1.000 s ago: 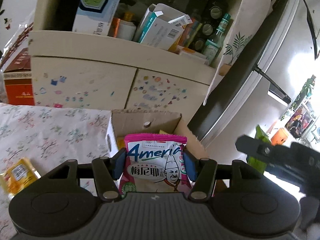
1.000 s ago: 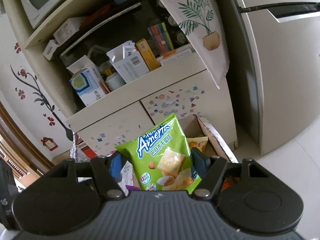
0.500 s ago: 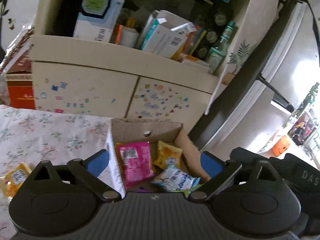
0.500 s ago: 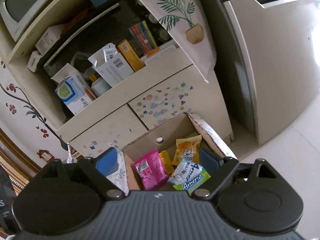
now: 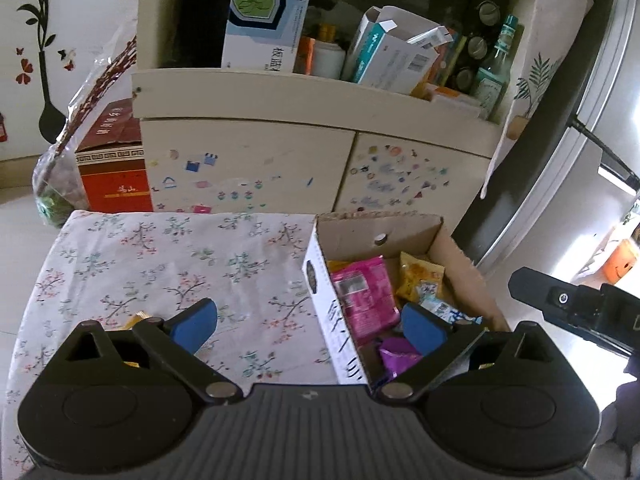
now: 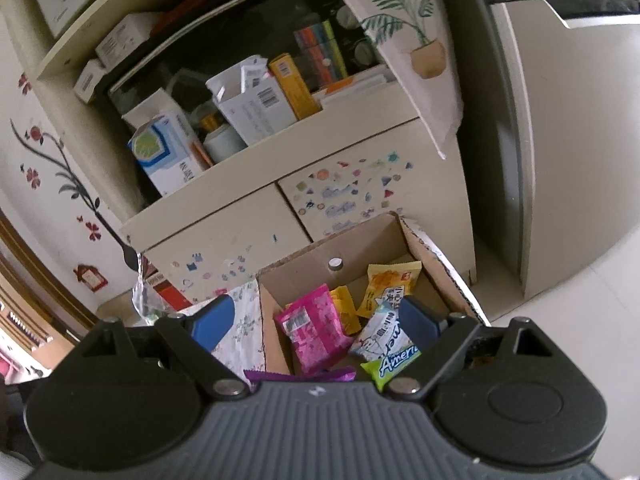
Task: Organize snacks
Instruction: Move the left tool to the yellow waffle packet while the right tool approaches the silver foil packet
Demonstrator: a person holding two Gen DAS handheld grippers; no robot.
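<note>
An open cardboard box point(image 5: 352, 236) stands at the right end of a table with a floral cloth point(image 5: 168, 264). Inside lie a pink packet point(image 5: 362, 300), a yellow packet point(image 5: 420, 280), a purple one point(image 5: 398, 356) and a white-blue one point(image 5: 444, 310). My left gripper point(image 5: 309, 322) is open and empty above the box's left wall. A yellow packet point(image 5: 134, 320) on the cloth peeks out behind its left finger. In the right wrist view my right gripper point(image 6: 315, 320) hangs open and empty over the box point(image 6: 304, 268), above the pink packet point(image 6: 316, 332) and a green packet point(image 6: 396, 364).
A cream cabinet point(image 5: 248, 160) with stickers stands right behind the table, its open shelf packed with cartons and bottles. A refrigerator point(image 6: 560, 160) is to the right. A red carton point(image 5: 114, 168) sits on the floor at the left. The right gripper's body point(image 5: 580, 312) shows at the right edge.
Both grippers opened. The left let go of the pink packet and the right of the green one; both packets now lie in the box. The left gripper has drawn back, showing more of the cloth.
</note>
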